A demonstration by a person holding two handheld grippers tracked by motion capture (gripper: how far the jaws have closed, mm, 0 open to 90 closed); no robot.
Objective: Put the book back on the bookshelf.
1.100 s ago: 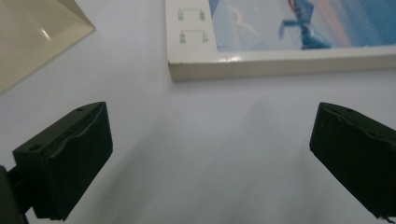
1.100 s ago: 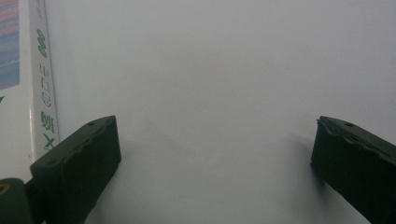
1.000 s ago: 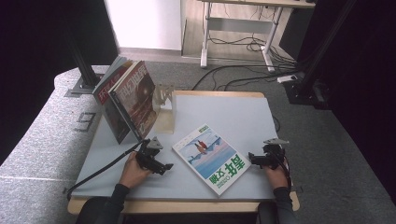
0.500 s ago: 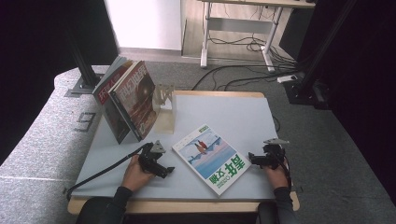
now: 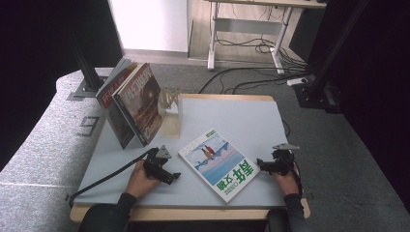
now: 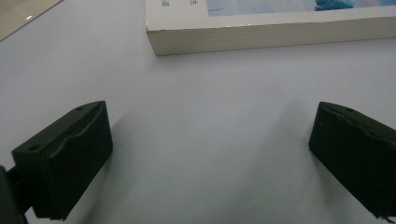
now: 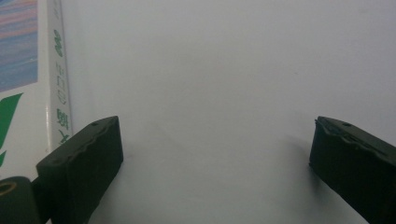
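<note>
Now we keep both claws, left claw and right claw, wide apart beside the book, whose cover may slip if pinched too shallowly.

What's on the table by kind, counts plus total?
Books standing in the holder: 2 (front one, rear one)
Book lying flat: 1
Clear holder: 1
Grippers: 2 (left gripper, right gripper), both open
Total: 6

The white, blue-covered book lies flat, closed, askew on the table's near part.
</note>
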